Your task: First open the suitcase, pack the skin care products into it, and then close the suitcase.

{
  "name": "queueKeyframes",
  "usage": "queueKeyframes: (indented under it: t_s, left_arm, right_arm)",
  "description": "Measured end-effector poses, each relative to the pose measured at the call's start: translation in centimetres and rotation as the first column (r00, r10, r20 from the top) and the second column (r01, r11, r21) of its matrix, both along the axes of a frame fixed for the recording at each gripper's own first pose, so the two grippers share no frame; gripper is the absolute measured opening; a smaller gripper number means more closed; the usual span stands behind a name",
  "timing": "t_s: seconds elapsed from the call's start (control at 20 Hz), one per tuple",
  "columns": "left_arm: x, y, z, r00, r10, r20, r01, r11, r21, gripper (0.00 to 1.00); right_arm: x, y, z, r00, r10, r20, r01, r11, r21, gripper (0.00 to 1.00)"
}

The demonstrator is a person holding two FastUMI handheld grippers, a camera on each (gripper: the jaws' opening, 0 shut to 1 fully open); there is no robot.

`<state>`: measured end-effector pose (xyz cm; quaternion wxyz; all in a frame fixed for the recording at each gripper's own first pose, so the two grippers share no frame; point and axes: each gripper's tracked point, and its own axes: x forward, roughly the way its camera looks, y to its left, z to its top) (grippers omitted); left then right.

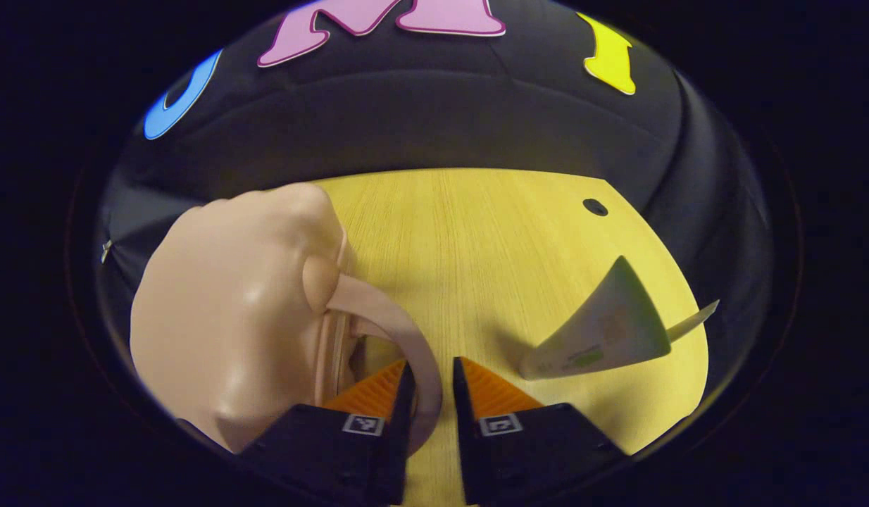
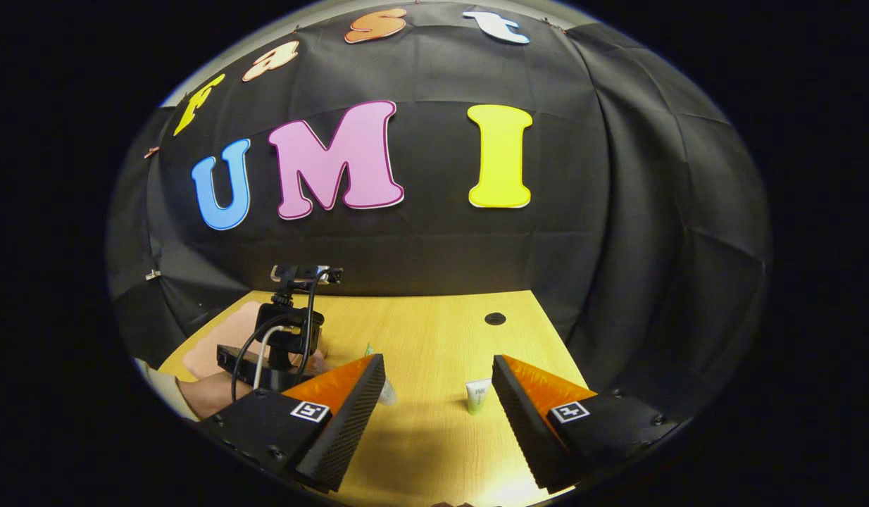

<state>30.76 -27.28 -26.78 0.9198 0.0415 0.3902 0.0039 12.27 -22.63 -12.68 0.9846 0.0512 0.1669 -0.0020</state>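
A pink hard-shell suitcase (image 1: 230, 317) lies shut on the left of the wooden table (image 1: 477, 232). Its arched handle (image 1: 399, 320) runs down between the fingers of my left gripper (image 1: 433, 366), which is shut on it. A white-and-green skin care tube (image 1: 603, 338) lies on the table to the right of that gripper. In the right gripper view, my right gripper (image 2: 438, 366) hangs open above the table with nothing between its fingers. A small tube (image 2: 478, 396) stands just inside its right finger, and another tube (image 2: 386, 391) peeks out behind its left finger. Farther left are the left gripper (image 2: 283, 345) and the suitcase (image 2: 220, 338).
A round cable hole (image 1: 595, 207) sits in the table near the far right corner, also visible as the hole (image 2: 495, 318). Black cloth walls close the table in at the back and right. A hand (image 2: 209, 398) holds the left gripper, with cables trailing from it.
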Motion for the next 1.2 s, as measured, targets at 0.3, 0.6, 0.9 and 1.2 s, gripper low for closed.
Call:
queueKeyframes:
  t_s: [0.3, 0.6, 0.9, 1.2]
  left_arm:
    - [0.0, -0.3, 6.8, 0.994, -0.033, 0.107, 0.049, 0.987, -0.154, 0.13]
    - [-2.1, 8.3, 22.9, 0.947, -0.037, 0.319, 0.088, 0.985, -0.147, 0.12]
    - [-2.8, 30.9, 29.6, 0.9, 0.083, 0.427, -0.105, 0.994, 0.028, 0.12]
    - [0.9, 51.4, 24.0, 0.884, 0.258, 0.39, -0.258, 0.965, -0.054, 0.11]
  right_arm:
    - [0.0, 1.0, 0.1, 1.0, 0.028, -0.005, -0.028, 1.0, 0.003, 0.97]
    - [0.8, 3.2, 0.3, 0.998, 0.057, -0.009, -0.057, 0.998, 0.013, 0.97]
    - [0.4, 5.4, 2.3, 0.998, 0.054, 0.015, -0.054, 0.998, -0.022, 0.97]
    - [-0.8, 6.1, 1.4, 0.996, -0.081, -0.035, 0.08, 0.996, -0.031, 0.97]
